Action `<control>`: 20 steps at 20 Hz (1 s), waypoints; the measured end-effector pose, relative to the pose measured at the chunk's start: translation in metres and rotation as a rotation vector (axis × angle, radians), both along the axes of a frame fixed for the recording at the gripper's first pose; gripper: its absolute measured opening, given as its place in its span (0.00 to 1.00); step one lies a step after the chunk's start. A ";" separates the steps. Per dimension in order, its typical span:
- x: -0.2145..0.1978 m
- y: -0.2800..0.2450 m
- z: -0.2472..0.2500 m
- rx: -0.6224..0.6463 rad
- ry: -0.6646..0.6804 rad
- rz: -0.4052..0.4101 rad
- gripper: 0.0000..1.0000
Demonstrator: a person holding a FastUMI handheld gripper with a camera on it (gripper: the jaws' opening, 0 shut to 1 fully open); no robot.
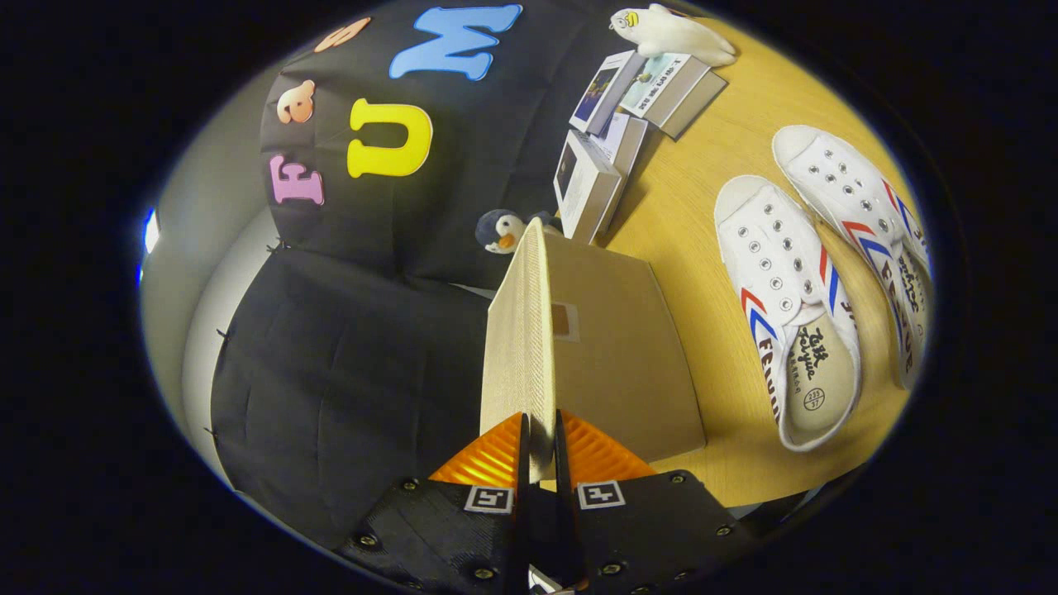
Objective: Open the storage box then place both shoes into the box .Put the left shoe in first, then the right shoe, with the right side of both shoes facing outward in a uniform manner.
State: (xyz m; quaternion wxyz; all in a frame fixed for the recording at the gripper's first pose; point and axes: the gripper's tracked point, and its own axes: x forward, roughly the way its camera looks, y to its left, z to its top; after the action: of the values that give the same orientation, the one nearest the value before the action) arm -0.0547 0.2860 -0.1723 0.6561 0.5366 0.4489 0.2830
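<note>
While the tongs [539, 438] pinch the woven-textured lid [519, 339] of the beige storage box [616, 355], both fingers press its edge. Two white canvas shoes [789, 306] lie beside it on the wooden table [686, 215].

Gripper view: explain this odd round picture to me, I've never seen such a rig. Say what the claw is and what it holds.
A person carries a hand-held two-finger claw; a fisheye camera riding on it looks forward along its fingers. The fingers are pinched on the thin edge of the storage box's lid, standing raised above the box. Beside the box, on the wooden table, lie two white shoes. Beyond the box are small cartons, a penguin toy and a white plush toy.
</note>
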 end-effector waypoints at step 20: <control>0.012 0.063 0.133 0.011 -0.218 0.140 0.14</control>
State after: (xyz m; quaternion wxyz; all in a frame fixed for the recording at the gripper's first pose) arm -0.0429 0.3491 -0.0394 0.6767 0.4737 0.4097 0.3870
